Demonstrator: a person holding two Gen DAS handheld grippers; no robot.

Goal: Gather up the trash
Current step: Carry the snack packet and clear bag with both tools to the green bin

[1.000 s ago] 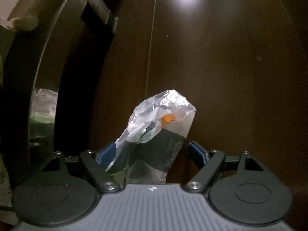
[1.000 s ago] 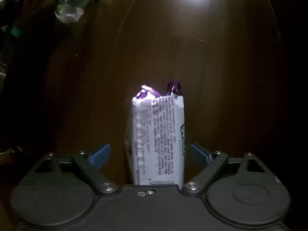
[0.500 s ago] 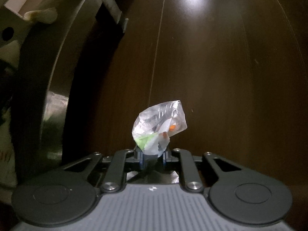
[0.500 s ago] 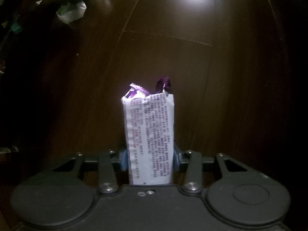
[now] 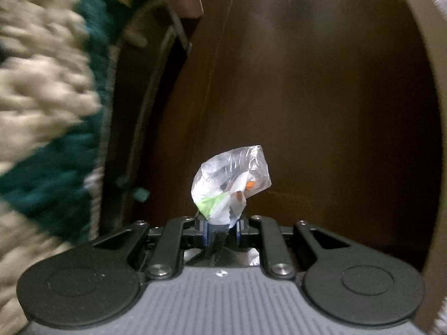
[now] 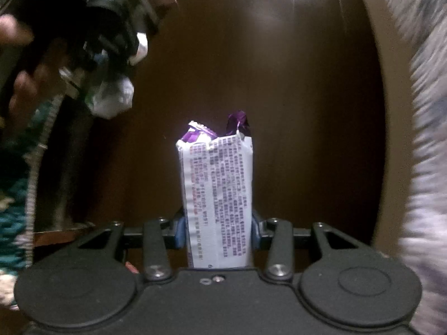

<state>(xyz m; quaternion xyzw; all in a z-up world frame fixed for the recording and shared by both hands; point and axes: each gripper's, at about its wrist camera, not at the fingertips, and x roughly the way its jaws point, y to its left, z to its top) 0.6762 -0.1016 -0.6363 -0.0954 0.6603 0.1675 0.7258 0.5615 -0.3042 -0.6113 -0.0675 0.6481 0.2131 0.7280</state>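
Crinkled plastic wrapper [image 5: 230, 180] is pinched by the left gripper [image 5: 220, 227]; thin film may slip free. Right gripper [image 6: 216, 231] clamps the printed wrapper [image 6: 216, 198].

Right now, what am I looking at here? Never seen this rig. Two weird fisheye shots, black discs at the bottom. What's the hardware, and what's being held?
There is no robot: a person carries a hand-held gripper in each hand, and each has a fisheye camera looking forward along its two fingers. The black discs and linkages at the bottom are the gripper bodies.

Left wrist view: the left hand-held gripper is shut on a crumpled clear plastic wrapper with green and orange bits.

Right wrist view: the right hand-held gripper is shut on a white printed wrapper with purple foil at its torn top. The other gripper shows blurred at upper left.

Behind both is a dark wooden floor. A knitted cream and teal fabric fills the left edge.
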